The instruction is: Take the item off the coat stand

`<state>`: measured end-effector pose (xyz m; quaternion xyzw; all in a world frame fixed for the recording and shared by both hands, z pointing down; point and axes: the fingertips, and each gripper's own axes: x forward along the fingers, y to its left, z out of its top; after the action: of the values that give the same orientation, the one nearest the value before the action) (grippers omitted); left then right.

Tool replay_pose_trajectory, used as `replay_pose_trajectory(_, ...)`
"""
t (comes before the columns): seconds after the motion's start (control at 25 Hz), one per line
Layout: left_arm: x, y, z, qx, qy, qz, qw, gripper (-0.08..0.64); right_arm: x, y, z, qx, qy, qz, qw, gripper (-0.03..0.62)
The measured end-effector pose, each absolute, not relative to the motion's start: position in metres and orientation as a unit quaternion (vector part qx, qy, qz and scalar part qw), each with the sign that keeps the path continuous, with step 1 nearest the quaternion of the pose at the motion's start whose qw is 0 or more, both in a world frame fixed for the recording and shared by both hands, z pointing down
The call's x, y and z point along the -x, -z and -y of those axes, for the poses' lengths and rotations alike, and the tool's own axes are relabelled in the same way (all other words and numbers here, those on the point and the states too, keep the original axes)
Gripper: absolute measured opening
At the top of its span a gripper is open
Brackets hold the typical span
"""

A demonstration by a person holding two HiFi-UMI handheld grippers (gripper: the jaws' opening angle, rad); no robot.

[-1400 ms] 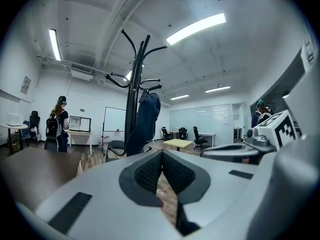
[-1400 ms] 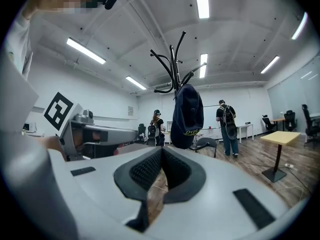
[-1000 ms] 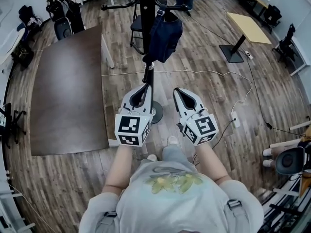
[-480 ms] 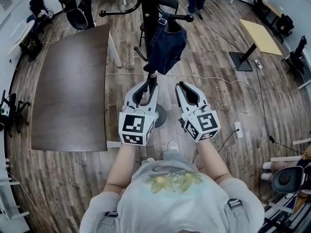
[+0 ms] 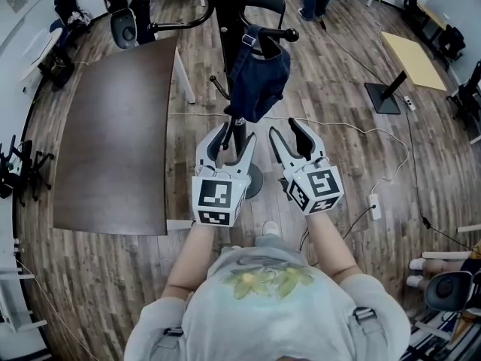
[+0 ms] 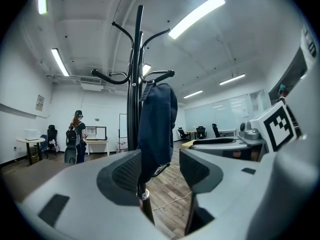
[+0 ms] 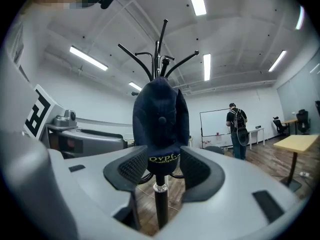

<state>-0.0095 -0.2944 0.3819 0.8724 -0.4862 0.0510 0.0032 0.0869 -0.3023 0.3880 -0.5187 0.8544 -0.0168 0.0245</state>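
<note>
A dark navy cap (image 5: 258, 77) hangs from a hook of the black coat stand (image 5: 231, 21). Both grippers are held side by side in front of the stand, short of the cap and not touching it. My left gripper (image 5: 234, 136) points at the pole, its jaws opening, with nothing pressed between them. My right gripper (image 5: 288, 132) sits just right of it, jaws also opening and empty. In the left gripper view the cap (image 6: 157, 129) hangs beside the pole (image 6: 134, 84), beyond the pads. The right gripper view has the cap (image 7: 161, 119) centred beyond the pads, yellow lettering on its lower edge.
A dark brown table (image 5: 113, 126) stands left of the stand. A yellow table (image 5: 409, 59) is at the far right. A white cable (image 5: 353, 126) crosses the wood floor to a power strip (image 5: 374, 205). A person with a backpack (image 7: 237, 129) stands far off.
Both grippers' jaws have gone from shut to spread apart. The grippers and the view have shifted a little forward toward the stand.
</note>
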Motion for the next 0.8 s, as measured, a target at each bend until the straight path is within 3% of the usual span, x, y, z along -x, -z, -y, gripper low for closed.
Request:
replay_pose_trajectory(0.2,0.008,-0.380,0.299,-0.865,-0.043,0.500,0.002,0.262,-0.093,-0.391,0.310,0.521,0.021,-0.853,0.024,0.229)
replay_pose_trajectory(0.8,-0.004,-0.382,0.320,-0.851,-0.045,0.523,0.009,0.268,-0.099,-0.380,0.342,0.505,0.012,-0.863,0.025,0.241)
